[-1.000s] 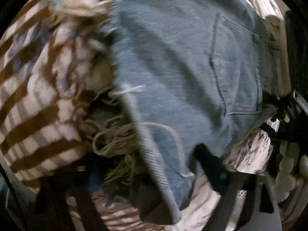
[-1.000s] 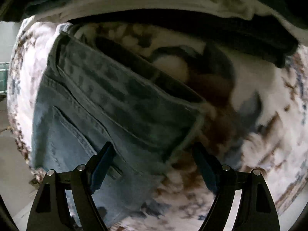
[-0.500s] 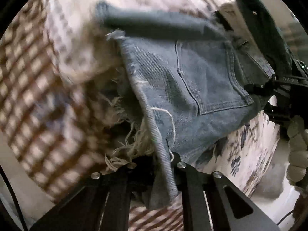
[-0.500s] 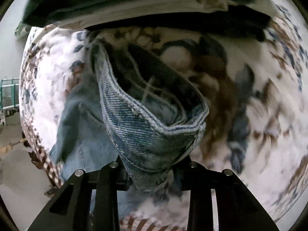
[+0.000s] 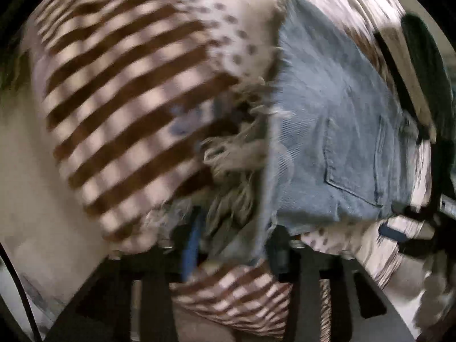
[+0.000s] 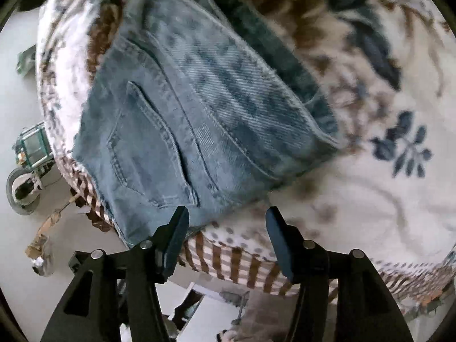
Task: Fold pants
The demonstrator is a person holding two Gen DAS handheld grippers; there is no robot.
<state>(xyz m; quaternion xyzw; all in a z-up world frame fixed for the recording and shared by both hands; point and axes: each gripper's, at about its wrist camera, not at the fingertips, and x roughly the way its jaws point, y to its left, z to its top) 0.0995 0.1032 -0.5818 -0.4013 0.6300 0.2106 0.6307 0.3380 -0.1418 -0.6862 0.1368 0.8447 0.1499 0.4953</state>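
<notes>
Two grippers: both near the bed's checked border edge, one at each end of the denim.
Pants (image 6: 182,131): light-blue denim, folded into a compact stack, lying flat on the bed (image 6: 384,213) near that edge; back pocket faces up, waistband toward the bed's middle.
Hem (image 5: 236,171): frayed cut edge with loose threads, points at the left gripper; blurred, details unsure.
Left gripper (image 5: 233,250): fingers parted, frayed hem lies between them; blur hides contact, so I can't call it a pinch.
Right gripper (image 6: 226,228): fingers (image 6: 178,228) spread wide, nothing between them; left fingertip sits over the denim's near edge, right one over bare blanket.
Why so placed: stack lies near the edge, within reach of both hands; my read is that open fingers at both ends mean the fabric is let go to settle flat, not carried.
Step judged: fold looks mostly done; layers roughly line up, one darker layer pokes out on the far side.
Dark pile (image 5: 421,65): other folded clothes beyond the waistband, likely the finished stack.
Writing: none readable; no brand patch or tag visible on the denim.
</notes>
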